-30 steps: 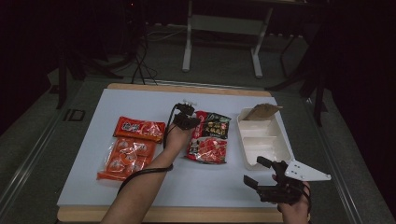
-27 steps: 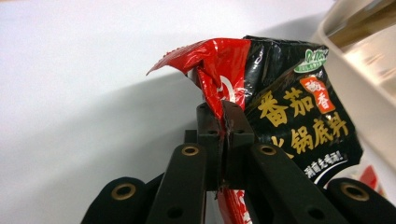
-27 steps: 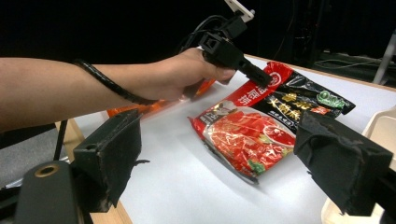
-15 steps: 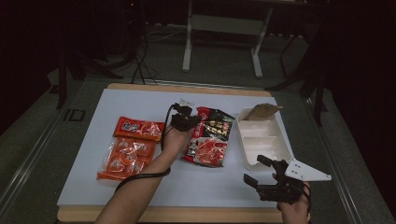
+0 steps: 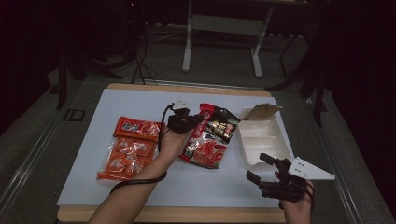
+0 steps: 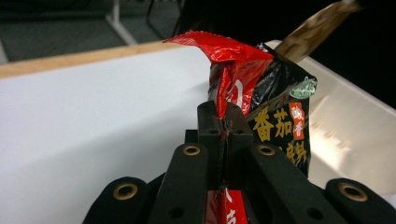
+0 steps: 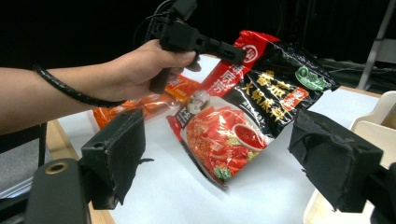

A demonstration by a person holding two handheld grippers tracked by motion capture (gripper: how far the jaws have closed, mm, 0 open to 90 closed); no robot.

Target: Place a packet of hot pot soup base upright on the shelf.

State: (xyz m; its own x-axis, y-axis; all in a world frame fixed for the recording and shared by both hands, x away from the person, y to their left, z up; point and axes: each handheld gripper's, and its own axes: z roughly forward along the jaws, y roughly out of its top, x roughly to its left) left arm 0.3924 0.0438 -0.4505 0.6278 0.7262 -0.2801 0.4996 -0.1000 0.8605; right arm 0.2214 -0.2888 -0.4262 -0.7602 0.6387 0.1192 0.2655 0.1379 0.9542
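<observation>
Since the earlier frame, the left claw (image 5: 195, 119) has lifted the top-left corner of the red-and-black soup base packet (image 5: 208, 136), its jaws pinched shut on it. That packet's near end rests on the white bench (image 5: 140, 100), between the orange snack packets (image 5: 128, 147) and the white tray (image 5: 263, 137). At the near right, the right claw (image 5: 261, 169) hovers with jaws spread wide

Left gripper (image 6: 223, 122): jaws closed together, pinching the packet's edge
Packet (image 6: 266, 109): red and black, crumpled top edge rising above the jaws
Counter (image 6: 93, 116): white, left of the packet
Tray (image 6: 345, 126): pale, right of the packet
</observation>
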